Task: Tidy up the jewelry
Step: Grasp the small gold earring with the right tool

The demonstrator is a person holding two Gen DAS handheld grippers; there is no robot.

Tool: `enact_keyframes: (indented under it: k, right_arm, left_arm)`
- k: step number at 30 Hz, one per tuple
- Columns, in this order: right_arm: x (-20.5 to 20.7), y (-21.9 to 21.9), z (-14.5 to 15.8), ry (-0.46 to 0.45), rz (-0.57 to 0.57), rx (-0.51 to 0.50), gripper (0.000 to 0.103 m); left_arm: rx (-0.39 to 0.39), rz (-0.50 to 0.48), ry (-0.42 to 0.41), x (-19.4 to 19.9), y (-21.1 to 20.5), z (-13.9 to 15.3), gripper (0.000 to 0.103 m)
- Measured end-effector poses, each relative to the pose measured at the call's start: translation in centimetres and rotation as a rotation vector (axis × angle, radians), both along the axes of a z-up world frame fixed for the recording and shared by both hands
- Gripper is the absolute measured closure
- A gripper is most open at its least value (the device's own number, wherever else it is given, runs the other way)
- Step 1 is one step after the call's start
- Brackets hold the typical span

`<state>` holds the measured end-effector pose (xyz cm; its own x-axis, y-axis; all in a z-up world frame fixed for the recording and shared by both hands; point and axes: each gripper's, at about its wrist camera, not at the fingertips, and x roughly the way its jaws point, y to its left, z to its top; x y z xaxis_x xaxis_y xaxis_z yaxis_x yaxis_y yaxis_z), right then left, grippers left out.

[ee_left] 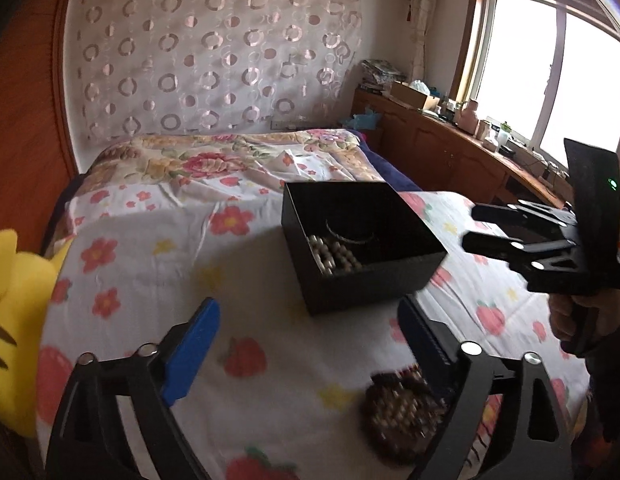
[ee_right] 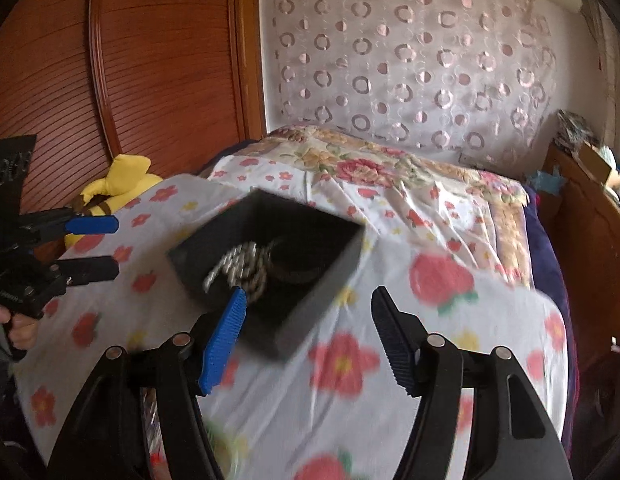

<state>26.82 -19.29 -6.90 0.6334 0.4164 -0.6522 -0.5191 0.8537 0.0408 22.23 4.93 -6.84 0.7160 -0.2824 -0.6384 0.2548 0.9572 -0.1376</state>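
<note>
My left claw [ee_left: 305, 344] stands wide, its 2 blue pads apart with nothing between them but bedsheet [ee_left: 157, 248]; no earlier view lets me say more of it. Just ahead of that claw sits the black box [ee_left: 374, 284], open at the top, resting on the sheet; inside it lie a string of pale beads [ee_left: 334, 256] against the near wall and a thin bangle [ee_left: 350, 236] behind them. Close beside my left claw's right finger, on the sheet, is a blurred brown beaded piece [ee_left: 398, 412], lying outside the box and not gripped.

My right claw [ee_right: 310, 340] is also parted, about half wide, and holds nothing; the box [ee_right: 310, 312] lies just ahead of it and a little to its left, with its near corner reaching in between the pads, though I cannot tell if the left pad touches it. The beads [ee_right: 241, 268] show inside, just beyond that left pad. Off to the left of my left claw a yellow plush toy [ee_left: 13, 320] leans at the edge of the bed.
</note>
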Motion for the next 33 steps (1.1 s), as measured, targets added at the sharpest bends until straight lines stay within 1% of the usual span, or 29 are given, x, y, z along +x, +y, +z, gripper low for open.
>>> enact_keyframes:
  k: [5,7,10,14,18,20,24,26,27,28,33]
  right_arm:
    - [-4.6,-1.9,-1.3,0.045,-0.018,0.0,0.043]
    - [-6.1,-2.3,-1.9,0.066,-0.017,-0.008,0.05]
    - [-8.1,-2.7,-3.0,0.098,-0.01,-0.016,0.058]
    - [-9.9,-2.6,-4.6,0.144,-0.001,-0.02,0.066]
    - [-10.5,-1.9,-5.5,0.165,0.007,-0.026,0.068]
    - [-10.6,-1.6,-5.9,0.163,-0.006,-0.047,0.069]
    - [-10.3,-1.3,-6.4,0.169,-0.021,-0.073,0.077]
    - [-10.3,-1.0,-6.5,0.157,-0.022,-0.094,0.079]
    - [-10.2,-0.9,-6.5,0.153,-0.022,-0.1,0.082]
    - [-10.2,-0.8,-6.5,0.149,-0.021,-0.111,0.09]
    - [-11.3,-0.8,-6.3,0.124,-0.012,-0.111,0.092]
  left_arm:
    - [-0.006,-0.003,0.012,-3.2,-0.7,-0.9,0.014]
    - [-0.006,-0.004,0.013,-4.4,-0.8,-1.2,0.013]
    - [-0.011,-0.009,0.014,-6.1,-1.1,-1.4,0.013]
    - [-0.019,-0.01,0.01,-7.7,-1.5,-1.4,0.013]
    - [-0.023,-0.016,0.013,-8.9,-1.7,-1.9,0.013]
    - [-0.021,-0.018,0.013,-9.5,-1.9,-2.0,0.013]
    - [-0.019,-0.021,0.009,-10.3,-2.2,-1.9,0.013]
    - [-0.018,-0.019,0.008,-10.6,-2.3,-2.0,0.013]
    - [-0.019,-0.018,0.009,-10.7,-2.3,-2.0,0.013]
    - [-0.02,-0.018,0.01,-10.7,-2.4,-2.0,0.013]
    - [-0.015,-0.016,0.012,-11.0,-2.5,-2.3,0.013]
